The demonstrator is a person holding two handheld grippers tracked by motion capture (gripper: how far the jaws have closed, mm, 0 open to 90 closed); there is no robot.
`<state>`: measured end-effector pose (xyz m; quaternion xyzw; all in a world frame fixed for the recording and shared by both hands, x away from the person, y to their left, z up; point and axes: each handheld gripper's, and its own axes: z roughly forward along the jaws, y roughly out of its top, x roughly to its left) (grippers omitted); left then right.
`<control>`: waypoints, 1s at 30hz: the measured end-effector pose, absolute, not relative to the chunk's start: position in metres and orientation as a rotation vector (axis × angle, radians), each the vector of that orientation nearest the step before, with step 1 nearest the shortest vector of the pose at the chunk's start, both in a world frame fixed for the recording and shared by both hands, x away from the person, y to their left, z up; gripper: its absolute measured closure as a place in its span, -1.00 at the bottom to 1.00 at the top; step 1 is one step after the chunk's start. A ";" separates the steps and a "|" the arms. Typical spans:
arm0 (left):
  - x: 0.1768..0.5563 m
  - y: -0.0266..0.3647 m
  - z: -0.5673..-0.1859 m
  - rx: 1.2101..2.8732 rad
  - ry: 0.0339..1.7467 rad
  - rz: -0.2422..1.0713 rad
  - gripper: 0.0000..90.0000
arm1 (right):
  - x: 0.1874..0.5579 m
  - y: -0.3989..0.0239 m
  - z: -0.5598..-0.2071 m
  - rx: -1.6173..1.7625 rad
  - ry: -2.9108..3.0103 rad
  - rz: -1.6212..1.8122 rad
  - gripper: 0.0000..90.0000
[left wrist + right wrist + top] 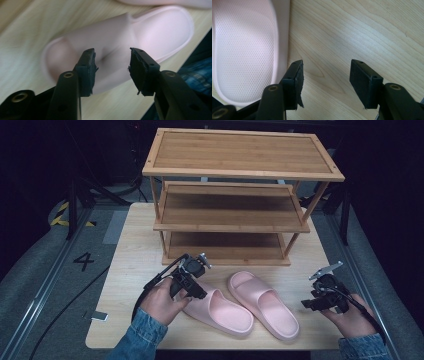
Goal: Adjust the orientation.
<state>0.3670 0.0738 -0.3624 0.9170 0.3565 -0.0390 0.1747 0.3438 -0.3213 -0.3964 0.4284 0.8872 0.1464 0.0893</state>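
a light wooden table (130,270) carries a three-tier bamboo shoe rack (240,155) at its far side and a pair of pink slide slippers in front of it, lying side by side with toes toward the rack and angled to the left. the left slipper (220,312) sits just beside the right slipper (267,305), the two close but apart at the heels.

the person's left hand (160,300), in a denim sleeve (137,337), comes in from the bottom edge and tilts the left gripper (192,287) down over the toe end of the left slipper. in the left gripper view its jaws stand apart, one on each side of the slipper's strap (112,50), not clamped on it; whether the pads touch the strap cannot be told.

the right hand (350,317) holds the right gripper (320,297) at the table's right edge, to the right of the right slipper. in the right gripper view (325,80) its jaws are spread wide over bare wood, with the slipper's dotted footbed (244,50) just to the side of one jaw.
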 end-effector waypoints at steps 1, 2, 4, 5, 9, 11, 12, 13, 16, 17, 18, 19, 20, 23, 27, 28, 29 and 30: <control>0.366 0.069 -0.363 2.596 1.000 -0.126 0.31 | 0.344 -0.320 -0.397 1.274 2.639 0.438 0.01; 0.366 0.066 -0.365 2.590 0.989 -0.134 0.35 | 0.344 -0.320 -0.398 1.266 2.640 0.439 0.01; 0.363 0.059 -0.366 2.594 0.971 -0.135 0.41 | 0.345 -0.318 -0.398 1.261 2.641 0.438 0.00; 0.362 0.056 -0.366 2.598 0.953 -0.134 0.45 | 0.344 -0.318 -0.398 1.263 2.641 0.437 0.00; 0.355 0.048 -0.362 2.586 0.897 -0.107 0.57 | 0.345 -0.316 -0.398 1.258 2.640 0.433 0.01; 0.352 0.043 -0.361 2.570 0.880 -0.121 0.60 | 0.345 -0.316 -0.399 1.258 2.641 0.432 0.00; 0.351 0.041 -0.361 2.579 0.876 -0.116 0.63 | 0.345 -0.315 -0.399 1.253 2.641 0.430 0.01; 0.349 0.037 -0.362 2.592 0.875 -0.118 0.65 | 0.345 -0.315 -0.400 1.253 2.641 0.430 0.01; 0.349 0.028 -0.371 2.636 0.860 -0.168 0.68 | 0.345 -0.314 -0.400 1.250 2.645 0.428 0.01; 0.349 0.025 -0.376 2.653 0.860 -0.177 0.67 | 0.345 -0.314 -0.400 1.251 2.644 0.430 0.01; 0.349 0.024 -0.378 2.665 0.865 -0.176 0.67 | 0.344 -0.313 -0.400 1.249 2.648 0.426 0.01; 0.349 0.021 -0.382 2.680 0.887 -0.170 0.67 | 0.344 -0.313 -0.400 1.248 2.648 0.427 0.00; 0.350 0.020 -0.384 2.699 0.895 -0.167 0.67 | 0.344 -0.313 -0.400 1.248 2.653 0.431 0.00; 0.350 0.017 -0.393 2.730 0.921 -0.142 0.68 | 0.345 -0.311 -0.400 1.238 2.661 0.430 0.00; 0.352 0.021 -0.393 2.716 0.932 -0.130 0.72 | 0.346 -0.310 -0.401 1.235 2.665 0.427 -0.01; 0.352 0.022 -0.393 2.713 0.933 -0.120 0.72 | 0.346 -0.310 -0.401 1.234 2.669 0.426 -0.01; 0.352 0.023 -0.393 2.713 0.939 -0.119 0.72 | 0.346 -0.310 -0.401 1.235 2.669 0.425 -0.01; 0.353 0.024 -0.392 2.709 0.942 -0.116 0.72 | 0.347 -0.310 -0.401 1.235 2.670 0.426 -0.01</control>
